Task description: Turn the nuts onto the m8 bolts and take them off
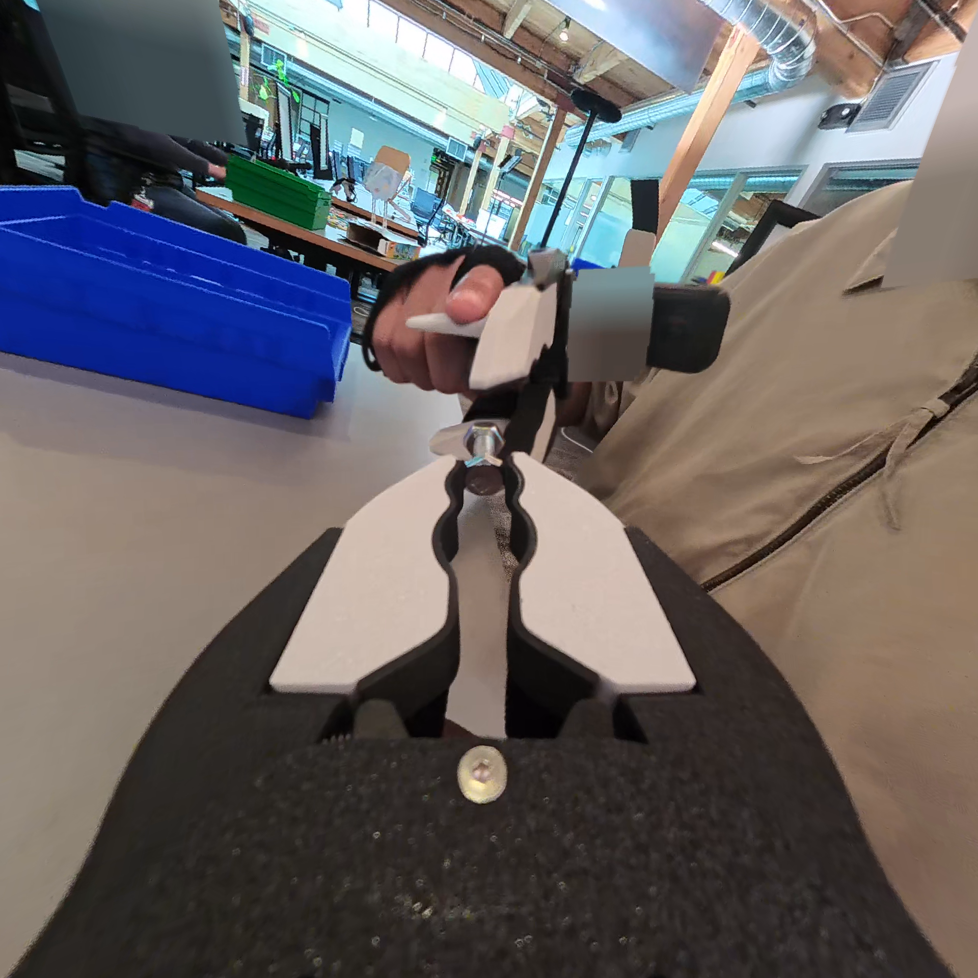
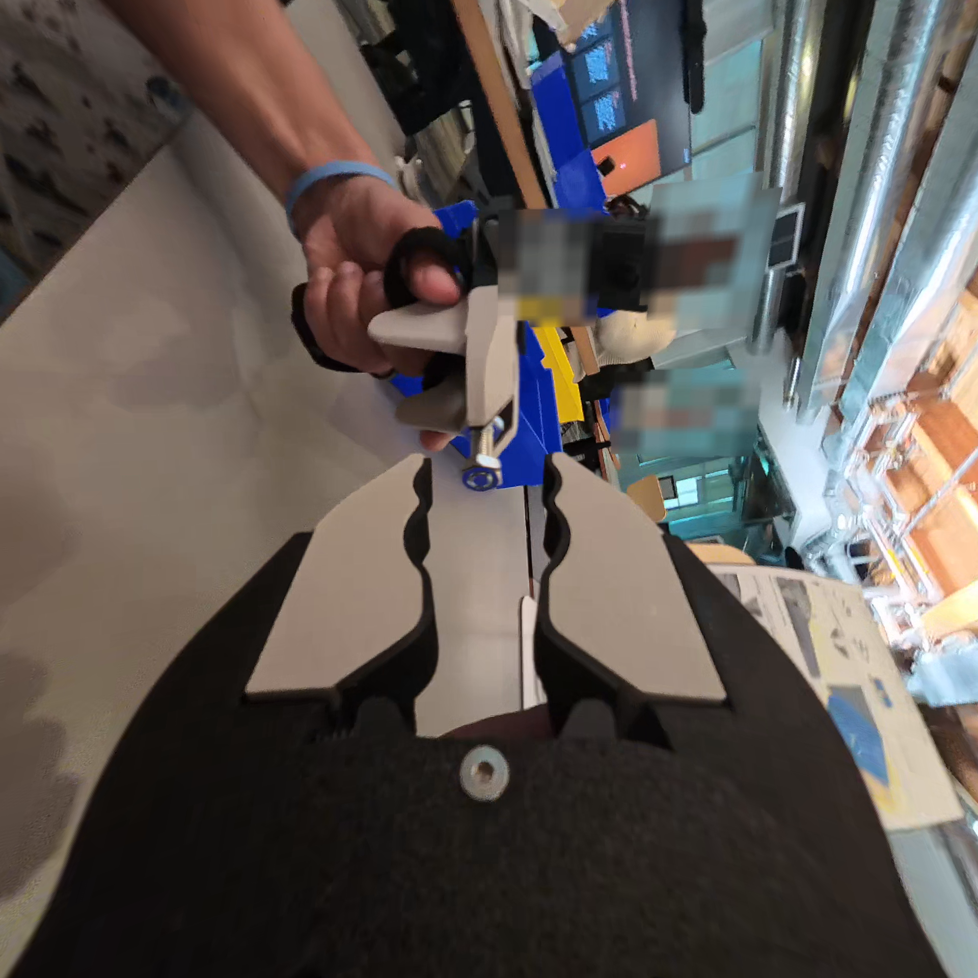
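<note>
Left wrist view: the left gripper (image 1: 482, 471) has its two grey fingers drawn in on the head end of a silver bolt (image 1: 479, 449), clamped at the very tips. The bolt stands roughly upright above the tips, toward 12 o'clock. A hex nut (image 1: 480, 426) sits on the threaded shank near the upper end. The right gripper (image 1: 480, 435) comes down from 12 o'clock, carried by a hand (image 1: 423, 333) with a black strap across it. One of its fingers lies on each side of the nut; contact cannot be confirmed here. A blue plastic bin (image 1: 159, 307) rests on the pale table (image 1: 159, 529) at 10 o'clock, and a green crate (image 1: 275, 190) sits farther off on another bench. A beige zip jacket (image 1: 794, 450) fills the 3 o'clock side. Right wrist view: the picture is rolled on its side. The right gripper's fingers stand clearly apart with a wide gap, and the nut lies just beyond the tips at 12 o'clock, level with the gap and touching neither finger. The nut is seen end on, threaded onto the near end of the bolt. The left gripper holds the far end of the bolt. A hand (image 2: 349, 296) with a light blue wristband (image 2: 333, 180) carries that gripper in from 11 o'clock. Printed paper sheets (image 2: 825, 688) lie at 4 o'clock.
</note>
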Available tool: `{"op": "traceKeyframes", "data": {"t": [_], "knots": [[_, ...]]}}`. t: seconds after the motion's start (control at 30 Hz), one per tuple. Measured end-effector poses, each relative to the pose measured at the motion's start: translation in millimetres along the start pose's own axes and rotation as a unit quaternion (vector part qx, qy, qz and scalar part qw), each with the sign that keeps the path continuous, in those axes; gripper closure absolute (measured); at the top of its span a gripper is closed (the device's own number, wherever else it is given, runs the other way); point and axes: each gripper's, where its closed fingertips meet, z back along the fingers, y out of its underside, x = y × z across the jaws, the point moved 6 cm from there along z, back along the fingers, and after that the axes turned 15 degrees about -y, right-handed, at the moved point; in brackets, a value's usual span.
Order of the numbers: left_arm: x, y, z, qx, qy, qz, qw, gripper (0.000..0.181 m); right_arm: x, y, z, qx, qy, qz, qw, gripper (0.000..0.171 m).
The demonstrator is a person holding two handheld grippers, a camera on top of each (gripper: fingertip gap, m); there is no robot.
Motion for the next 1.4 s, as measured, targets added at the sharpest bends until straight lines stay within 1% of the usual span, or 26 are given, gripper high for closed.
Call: {"op": "traceKeyframes", "data": {"t": [0.07,0.13,0.17,0.23,0.3,0.4,0.5,0.57,0.6,0.67,0.73,0.8,0.83,0.87,0.9,0.93,0.97,1.0,1.07,1.13,1.17,1.2,1.23,1.27,1.33,1.4], "knots": [[-2,-1,0,-0.001,0.006,0.003,1.000,0.167,1,-1,-4,0.002,-0.008,0.028,1.000,0.138],[-1,-1,0,0.003,0.007,0.001,1.000,0.167,0,0,-4,0.001,-0.012,0.032,0.999,0.156],[-2,-1,0,0.002,0.003,-0.005,1.000,0.167,-1,1,-5,-0.004,-0.024,0.019,1.000,0.156],[-2,-1,1,0.001,-0.005,-0.015,1.000,0.167,-3,0,-6,-0.025,-0.048,-0.036,0.998,0.156],[-2,-1,1,0.006,-0.020,-0.033,0.999,0.167,-4,3,-7,-0.054,-0.076,-0.117,0.989,0.156],[-1,0,1,0.014,-0.044,-0.052,0.998,0.167,-5,9,-10,-0.102,-0.123,-0.270,0.949,0.156],[2,-1,3,0.013,-0.058,-0.059,0.997,0.167,-6,16,-13,-0.161,-0.163,-0.426,0.875,0.156],[5,-1,3,0.015,-0.071,-0.069,0.995,0.167,-6,20,-16,-0.189,-0.192,-0.517,0.812,0.156],[5,-1,2,0.011,-0.078,-0.076,0.994,0.167,-7,22,-17,-0.211,-0.203,-0.564,0.772,0.156],[5,-3,3,0.009,-0.085,-0.086,0.993,0.167,-9,26,-18,-0.245,-0.239,-0.650,0.678,0.156],[6,-2,1,0.014,-0.105,-0.110,0.988,0.167,-9,31,-19,-0.263,-0.264,-0.707,0.601,0.157],[6,-2,0,0.023,-0.110,-0.124,0.986,0.167,-6,35,-21,-0.279,-0.300,-0.756,0.510,0.157],[5,-2,0,0.023,-0.115,-0.129,0.985,0.167,-6,36,-21,-0.291,-0.309,-0.770,0.477,0.157],[4,-3,-1,0.021,-0.109,-0.124,0.986,0.167,-5,37,-21,-0.303,-0.315,-0.769,0.467,0.157],[5,-3,-2,0.020,-0.104,-0.116,0.988,0.167,-4,38,-21,-0.308,-0.313,-0.761,0.476,0.156],[7,-4,-1,0.014,-0.108,-0.111,0.988,0.167,-3,39,-21,-0.307,-0.304,-0.749,0.502,0.154],[9,-5,0,0.008,-0.106,-0.101,0.989,0.167,0,40,-20,-0.298,-0.289,-0.730,0.542,0.140],[11,-7,2,0.001,-0.099,-0.086,0.991,0.167,3,41,-19,-0.279,-0.272,-0.707,0.590,0.128],[15,-9,8,-0.015,-0.092,-0.063,0.994,0.167,9,47,-17,-0.218,-0.217,-0.638,0.706,0.119],[18,-11,12,-0.021,-0.085,-0.043,0.995,0.167,10,45,-9,-0.157,-0.130,-0.510,0.835,0.123],[19,-11,13,-0.021,-0.079,-0.034,0.996,0.167,9,40,-4,-0.128,-0.087,-0.433,0.888,0.121],[20,-10,13,-0.017,-0.067,-0.022,0.997,0.167,6,31,2,-0.111,-0.053,-0.358,0.925,0.123],[21,-10,13,-0.017,-0.063,-0.014,0.998,0.167,5,20,7,-0.111,-0.037,-0.295,0.948,0.128],[20,-9,13,-0.014,-0.053,-0.007,0.998,0.167,3,10,11,-0.119,-0.034,-0.246,0.961,0.134],[17,-8,11,-0.007,-0.021,0.010,1.000,0.167,-4,-3,14,-0.109,-0.009,-0.158,0.981,0.136],[14,-6,7,-0.003,0.007,0.025,1.000,0.167,-8,-6,10,-0.069,-0.004,-0.081,0.994,0.134]]}}
